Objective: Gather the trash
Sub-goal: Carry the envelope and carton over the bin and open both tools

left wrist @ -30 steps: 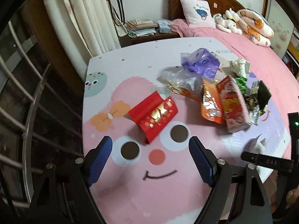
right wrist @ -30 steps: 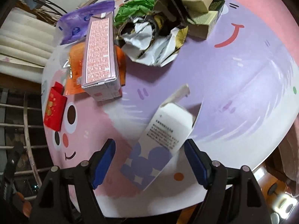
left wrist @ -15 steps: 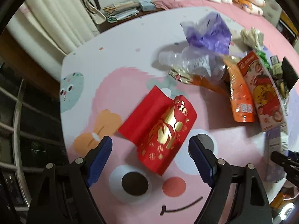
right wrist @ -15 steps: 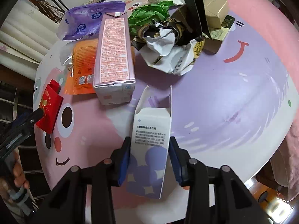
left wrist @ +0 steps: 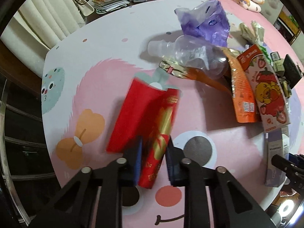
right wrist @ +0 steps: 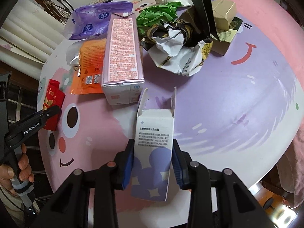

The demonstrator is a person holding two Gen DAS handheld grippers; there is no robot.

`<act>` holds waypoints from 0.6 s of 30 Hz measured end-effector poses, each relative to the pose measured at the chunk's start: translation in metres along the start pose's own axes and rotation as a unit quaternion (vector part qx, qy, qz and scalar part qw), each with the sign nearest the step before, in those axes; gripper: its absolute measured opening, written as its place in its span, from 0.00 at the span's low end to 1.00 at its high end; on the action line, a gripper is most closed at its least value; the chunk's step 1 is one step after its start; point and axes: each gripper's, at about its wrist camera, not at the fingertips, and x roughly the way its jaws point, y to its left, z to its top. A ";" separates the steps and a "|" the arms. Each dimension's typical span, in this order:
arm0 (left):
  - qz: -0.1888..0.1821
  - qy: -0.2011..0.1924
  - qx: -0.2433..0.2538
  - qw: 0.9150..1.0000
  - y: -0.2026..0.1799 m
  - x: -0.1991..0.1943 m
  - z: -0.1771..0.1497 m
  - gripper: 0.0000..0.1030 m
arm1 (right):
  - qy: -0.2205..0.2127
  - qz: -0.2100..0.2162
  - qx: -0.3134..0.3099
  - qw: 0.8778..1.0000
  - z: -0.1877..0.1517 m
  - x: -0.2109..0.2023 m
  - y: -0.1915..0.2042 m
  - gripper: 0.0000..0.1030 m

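A red and gold envelope (left wrist: pixel 144 110) lies on the cartoon-printed table (left wrist: pixel 91 53), and my left gripper (left wrist: pixel 154 144) is shut on its near edge, folding it up between the pads. In the right wrist view the same envelope (right wrist: pixel 54 96) sits at the far left under the left gripper's finger (right wrist: pixel 51 112). My right gripper (right wrist: pixel 153 146) is closing its jaws on a white box with purple blobs and an open top flap (right wrist: pixel 154 125); both pads press its sides. That box (left wrist: pixel 275 161) shows at the right edge of the left wrist view.
A heap of trash lies beyond: purple bag (left wrist: pixel 205 20), clear bottle (left wrist: pixel 193 55), orange pouch (left wrist: pixel 243 98), pink carton (right wrist: pixel 121 53), crumpled paper (right wrist: pixel 176 53), green wrapper (right wrist: pixel 157 15), tan box (right wrist: pixel 224 13). A hand (right wrist: pixel 22 165) holds the left gripper. A metal railing (left wrist: pixel 11 133) runs past the table's left edge.
My left gripper came down over the red envelope and shut on it, buckling it. My right gripper closed on the white box, which turned to stand straight between the pads.
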 end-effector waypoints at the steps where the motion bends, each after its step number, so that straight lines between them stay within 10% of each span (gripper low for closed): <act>1: -0.004 0.000 -0.003 1.000 -0.001 -0.003 -0.002 0.12 | -0.001 0.003 -0.002 1.000 0.000 -0.001 0.000 0.35; 18: -0.068 -0.042 -0.024 0.997 -0.082 -0.100 -0.061 0.10 | -0.007 0.083 -0.043 0.996 -0.005 -0.040 -0.031 0.34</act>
